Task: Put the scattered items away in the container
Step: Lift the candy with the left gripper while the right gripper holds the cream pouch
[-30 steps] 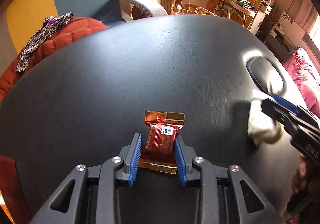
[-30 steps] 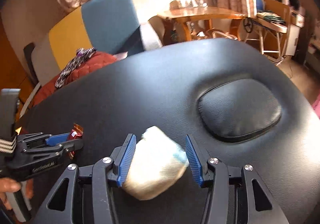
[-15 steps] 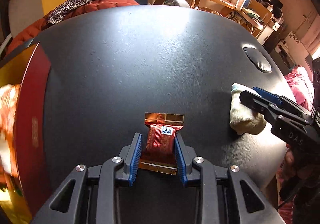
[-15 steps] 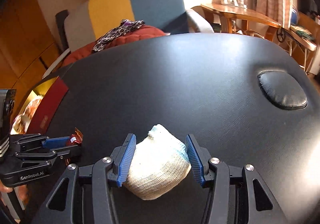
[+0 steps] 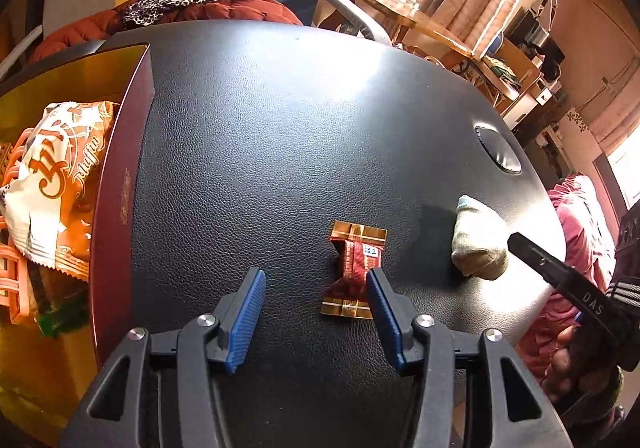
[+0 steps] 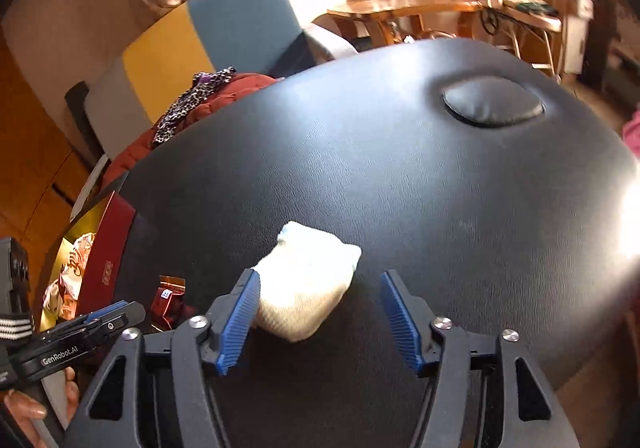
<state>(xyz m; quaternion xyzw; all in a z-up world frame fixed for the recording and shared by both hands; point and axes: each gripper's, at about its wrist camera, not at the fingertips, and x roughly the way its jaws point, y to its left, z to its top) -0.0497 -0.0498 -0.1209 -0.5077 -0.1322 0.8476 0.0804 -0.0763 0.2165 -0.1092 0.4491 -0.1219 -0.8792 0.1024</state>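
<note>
A red and gold candy wrapper [image 5: 354, 268] lies on the black padded table [image 5: 320, 128], against the right finger of my open left gripper [image 5: 316, 308]; it also shows in the right wrist view [image 6: 168, 298]. A rolled white sock [image 6: 306, 286] lies on the table next to the left finger of my open right gripper [image 6: 320, 312]; it also shows in the left wrist view [image 5: 476, 242]. The dark red box [image 5: 120, 184] with a gold inside stands at the table's left and holds a muffin packet [image 5: 60, 168].
A round padded insert [image 6: 494, 104] sits in the table at the far right. A chair with a red jacket and a leopard cloth [image 5: 192, 0] stands behind the table. A wooden table [image 6: 404, 4] is further back.
Both grippers have opened and let go: the candy and the sock now lie loose on the table. Both views have drawn back and swung left, so the red box is in view.
</note>
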